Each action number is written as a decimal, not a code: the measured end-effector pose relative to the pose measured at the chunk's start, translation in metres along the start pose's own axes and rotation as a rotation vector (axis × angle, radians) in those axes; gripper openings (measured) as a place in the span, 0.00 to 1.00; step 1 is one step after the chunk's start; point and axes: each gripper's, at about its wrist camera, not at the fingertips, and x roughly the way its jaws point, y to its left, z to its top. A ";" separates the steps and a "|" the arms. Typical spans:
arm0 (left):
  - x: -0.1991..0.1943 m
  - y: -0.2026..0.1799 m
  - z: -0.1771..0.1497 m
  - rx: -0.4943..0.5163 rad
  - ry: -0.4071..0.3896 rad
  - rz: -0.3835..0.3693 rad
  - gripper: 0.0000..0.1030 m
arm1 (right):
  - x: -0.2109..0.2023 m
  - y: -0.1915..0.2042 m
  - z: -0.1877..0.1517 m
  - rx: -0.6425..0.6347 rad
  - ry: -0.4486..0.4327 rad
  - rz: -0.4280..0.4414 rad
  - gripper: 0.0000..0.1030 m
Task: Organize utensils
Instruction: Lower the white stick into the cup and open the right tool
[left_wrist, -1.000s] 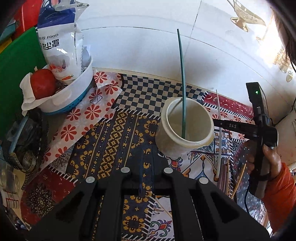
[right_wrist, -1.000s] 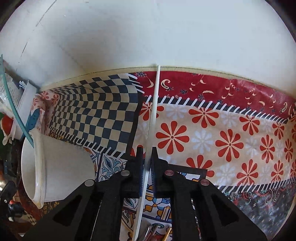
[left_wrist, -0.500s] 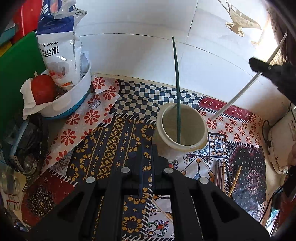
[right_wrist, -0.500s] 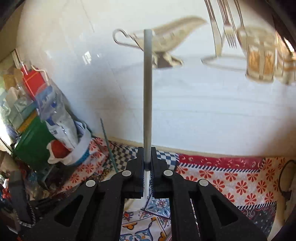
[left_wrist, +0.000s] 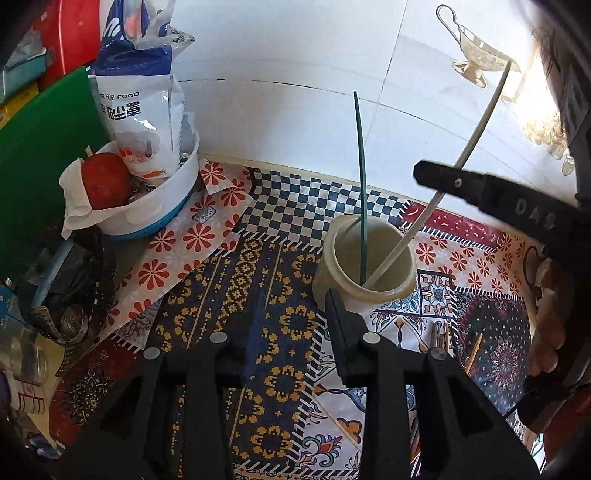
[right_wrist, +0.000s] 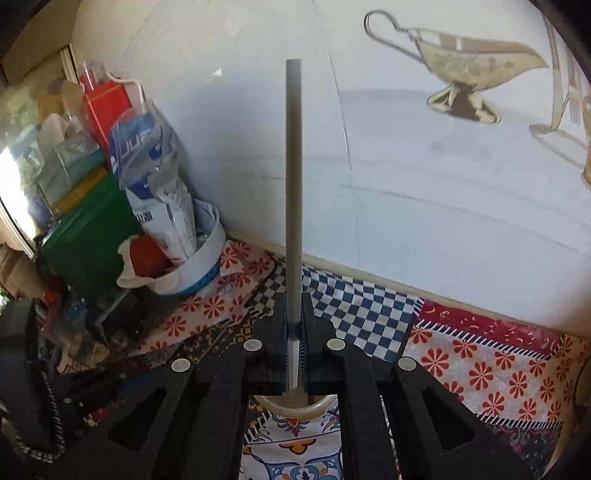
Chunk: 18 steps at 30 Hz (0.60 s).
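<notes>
A cream cup (left_wrist: 334, 258) stands on the patterned cloth just beyond my left gripper (left_wrist: 295, 314). That gripper's jaws are opening and nothing is between them. A green chopstick (left_wrist: 360, 177) stands upright in the cup. My right gripper (right_wrist: 294, 325) is shut on a white chopstick (right_wrist: 294, 166), which points up along the wall. In the left wrist view the white chopstick (left_wrist: 469, 147) slants down with its lower end inside the cup. The cup's rim (right_wrist: 295, 408) shows right under the right gripper's fingers.
Several loose chopsticks (left_wrist: 441, 336) lie on the cloth right of the cup. A white bowl (left_wrist: 162, 206) with a red fruit and a food bag sits at the back left beside a green board (left_wrist: 40, 155). A metal strainer (left_wrist: 74, 325) lies at the left. A hand (left_wrist: 546, 332) is at the right.
The right gripper lifted the white chopstick off the cloth, swung it upright and brought its lower end into the cup. The left gripper's jaws have parted.
</notes>
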 end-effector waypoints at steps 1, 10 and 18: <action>-0.001 0.001 0.000 -0.001 -0.003 0.003 0.36 | 0.005 0.000 -0.003 -0.003 0.021 0.005 0.05; -0.013 -0.005 -0.003 0.006 -0.018 0.004 0.40 | 0.019 -0.005 -0.017 0.009 0.169 0.019 0.08; -0.033 -0.030 -0.011 0.071 -0.046 -0.025 0.45 | -0.028 -0.011 -0.032 0.031 0.127 -0.002 0.39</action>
